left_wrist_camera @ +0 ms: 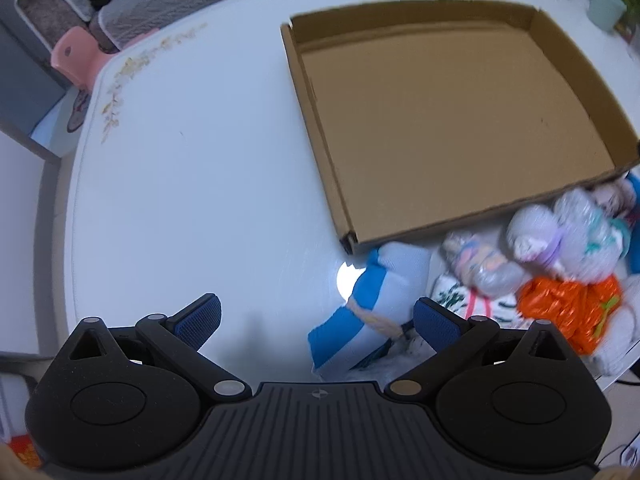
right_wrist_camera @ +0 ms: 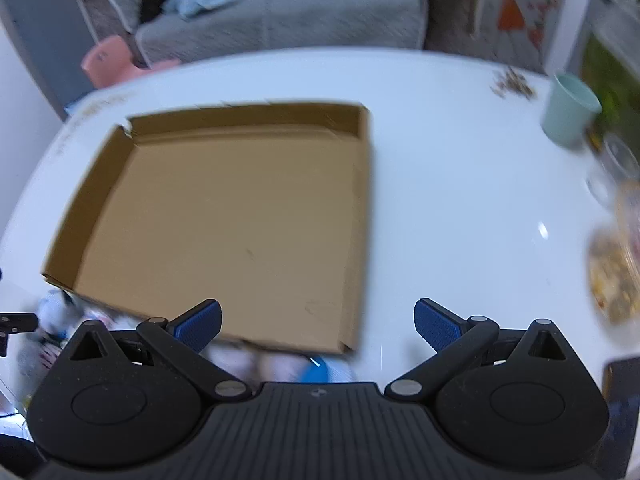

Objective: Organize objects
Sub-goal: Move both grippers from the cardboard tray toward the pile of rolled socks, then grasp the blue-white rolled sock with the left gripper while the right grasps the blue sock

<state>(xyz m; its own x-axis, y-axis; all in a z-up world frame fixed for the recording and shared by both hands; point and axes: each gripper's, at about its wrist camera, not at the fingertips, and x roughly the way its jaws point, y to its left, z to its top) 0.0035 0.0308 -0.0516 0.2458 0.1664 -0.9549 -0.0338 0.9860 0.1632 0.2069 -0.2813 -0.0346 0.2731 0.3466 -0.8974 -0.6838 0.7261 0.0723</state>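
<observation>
An empty shallow cardboard box point(left_wrist_camera: 440, 120) lies open on the white table point(left_wrist_camera: 192, 184); it also shows in the right wrist view point(right_wrist_camera: 224, 216). A pile of small soft items lies along its near side: a blue-and-white rolled sock point(left_wrist_camera: 368, 312), clear-wrapped plush toys point(left_wrist_camera: 560, 236) and an orange wrapped packet point(left_wrist_camera: 568, 312). My left gripper point(left_wrist_camera: 316, 320) is open and empty, just above the sock. My right gripper point(right_wrist_camera: 316, 324) is open and empty over the box's near edge; blurred pile items point(right_wrist_camera: 316, 372) show below it.
A pale green cup point(right_wrist_camera: 568, 110) stands at the table's far right, with a glass point(right_wrist_camera: 616, 168) and patterned dishes point(right_wrist_camera: 612, 280) along the right edge. A grey sofa point(right_wrist_camera: 280, 12) and a pink stool point(left_wrist_camera: 74, 56) lie beyond the table.
</observation>
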